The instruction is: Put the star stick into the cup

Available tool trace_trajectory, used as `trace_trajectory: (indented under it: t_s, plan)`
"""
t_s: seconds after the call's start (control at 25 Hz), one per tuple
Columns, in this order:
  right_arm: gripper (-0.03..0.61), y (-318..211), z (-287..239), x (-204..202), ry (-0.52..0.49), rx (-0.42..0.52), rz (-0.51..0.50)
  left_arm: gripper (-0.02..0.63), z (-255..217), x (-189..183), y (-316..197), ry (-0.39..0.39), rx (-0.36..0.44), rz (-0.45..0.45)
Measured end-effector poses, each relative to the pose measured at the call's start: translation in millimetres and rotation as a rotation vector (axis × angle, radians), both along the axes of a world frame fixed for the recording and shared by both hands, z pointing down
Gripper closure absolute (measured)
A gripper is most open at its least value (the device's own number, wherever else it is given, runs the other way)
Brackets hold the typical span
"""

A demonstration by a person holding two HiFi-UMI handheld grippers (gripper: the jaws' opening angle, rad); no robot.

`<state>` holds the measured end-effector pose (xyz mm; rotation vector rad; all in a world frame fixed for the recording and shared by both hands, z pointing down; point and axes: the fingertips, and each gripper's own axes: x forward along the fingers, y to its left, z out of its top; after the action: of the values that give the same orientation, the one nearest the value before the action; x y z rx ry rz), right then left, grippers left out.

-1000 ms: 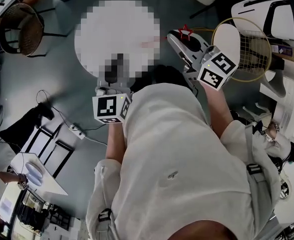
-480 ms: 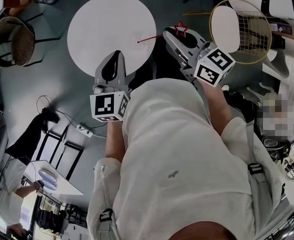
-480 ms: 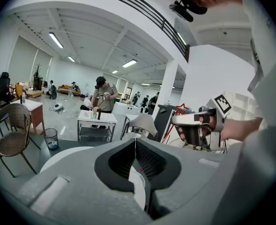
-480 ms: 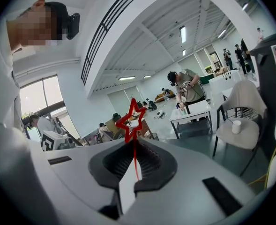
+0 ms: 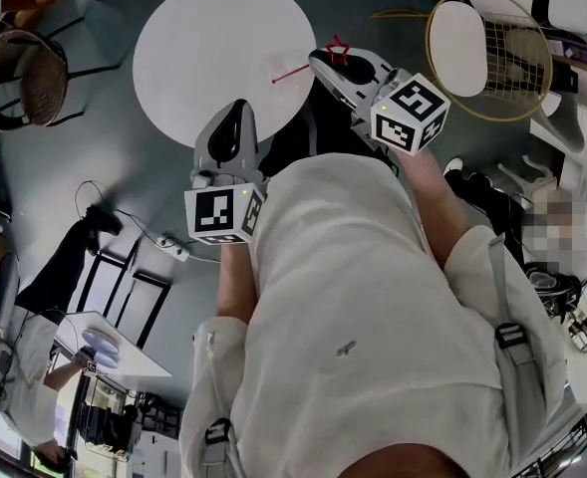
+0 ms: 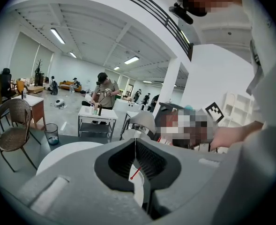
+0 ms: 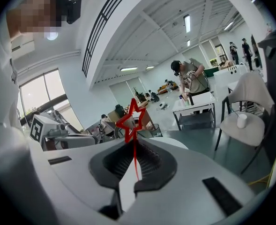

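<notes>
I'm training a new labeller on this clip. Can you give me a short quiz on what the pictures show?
1. True or false: the right tongs are shut on the star stick.
2. The star on the stick is: A red, B blue, C green?
3. Fill in: the left tongs are shut and hold ____.
Key: 1 true; 2 A; 3 nothing.
</notes>
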<state>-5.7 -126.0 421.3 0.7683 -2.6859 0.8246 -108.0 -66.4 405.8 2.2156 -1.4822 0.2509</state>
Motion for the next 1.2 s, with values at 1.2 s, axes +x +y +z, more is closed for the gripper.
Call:
trace_trajectory:
  t_s: [1.2]
  plan:
    - [0.555, -2.4, 94.3, -28.6, 0.192, -0.080, -0.056, 0.601, 23.2, -4.6, -0.9, 0.035, -0.042, -0.024]
